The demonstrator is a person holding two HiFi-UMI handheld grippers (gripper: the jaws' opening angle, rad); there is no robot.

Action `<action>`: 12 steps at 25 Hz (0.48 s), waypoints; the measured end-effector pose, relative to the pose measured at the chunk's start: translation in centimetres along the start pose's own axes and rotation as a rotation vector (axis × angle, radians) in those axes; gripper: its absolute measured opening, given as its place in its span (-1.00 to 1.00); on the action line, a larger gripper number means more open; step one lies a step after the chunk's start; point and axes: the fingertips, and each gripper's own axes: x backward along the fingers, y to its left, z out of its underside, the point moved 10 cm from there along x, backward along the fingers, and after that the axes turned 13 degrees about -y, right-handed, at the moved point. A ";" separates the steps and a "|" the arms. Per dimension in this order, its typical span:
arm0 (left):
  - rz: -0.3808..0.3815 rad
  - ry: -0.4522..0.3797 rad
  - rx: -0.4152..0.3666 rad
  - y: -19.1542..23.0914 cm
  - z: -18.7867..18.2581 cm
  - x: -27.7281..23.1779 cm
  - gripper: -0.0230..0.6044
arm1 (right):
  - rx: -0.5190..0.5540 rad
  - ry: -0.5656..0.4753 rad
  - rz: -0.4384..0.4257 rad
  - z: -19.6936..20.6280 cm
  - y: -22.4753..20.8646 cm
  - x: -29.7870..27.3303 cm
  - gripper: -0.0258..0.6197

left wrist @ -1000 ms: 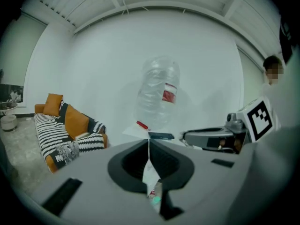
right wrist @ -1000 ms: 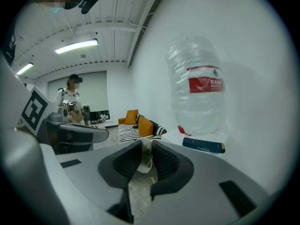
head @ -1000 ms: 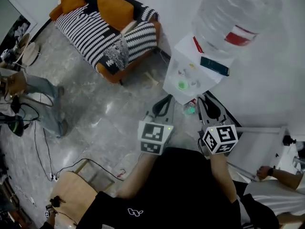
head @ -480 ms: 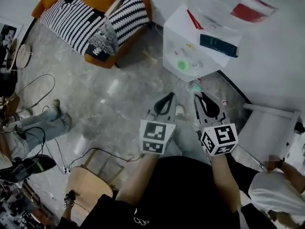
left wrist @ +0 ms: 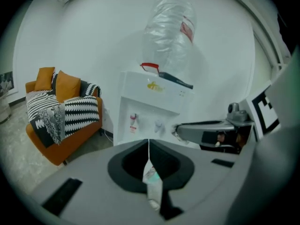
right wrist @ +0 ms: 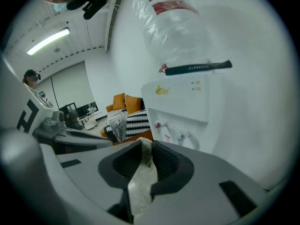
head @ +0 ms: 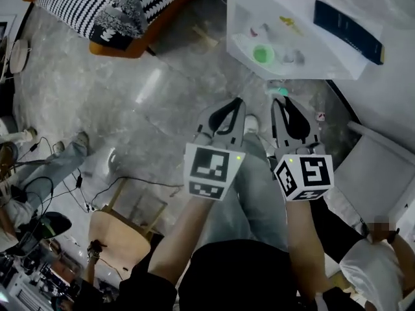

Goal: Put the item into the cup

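A green cup [head: 262,54] stands in the recess of a white water dispenser [head: 292,18], which I face. Both grippers are held side by side in front of it, short of the recess. My left gripper [head: 237,102] has its jaws together at the tips [left wrist: 149,146], with only a thin slit showing. My right gripper [head: 280,101] has its jaws a little apart [right wrist: 144,146], closed on a pale crumpled item [right wrist: 145,150] that pokes out at the tips. A small teal thing [head: 277,91] lies low by the dispenser's foot.
A large clear bottle [left wrist: 168,32] tops the dispenser, and a dark flat object [head: 347,23] lies on its top. A striped orange sofa [head: 117,5] is at the far left. A wooden stool [head: 123,232] and cables lie behind on the left. Another person [head: 369,264] is at the lower right.
The dispenser has slid up and right in the head view as I closed in on it. Both grippers keep the same pose side by side.
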 end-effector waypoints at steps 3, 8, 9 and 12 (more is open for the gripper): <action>-0.024 0.031 0.033 1.3 3.2 -1.7 -0.88 | 0.027 0.021 -0.013 3.0 -0.5 -2.2 -0.69; -0.013 0.075 -0.009 2.4 6.8 -3.6 -0.88 | 0.053 0.029 0.039 6.7 -1.9 -4.9 -0.69; -0.007 0.086 -0.012 2.5 7.5 -4.0 -0.88 | 0.054 0.029 0.057 7.3 -2.2 -5.5 -0.69; 0.015 0.104 -0.012 2.6 9.1 -5.2 -0.88 | 0.048 0.010 0.107 8.8 -3.2 -7.0 -0.69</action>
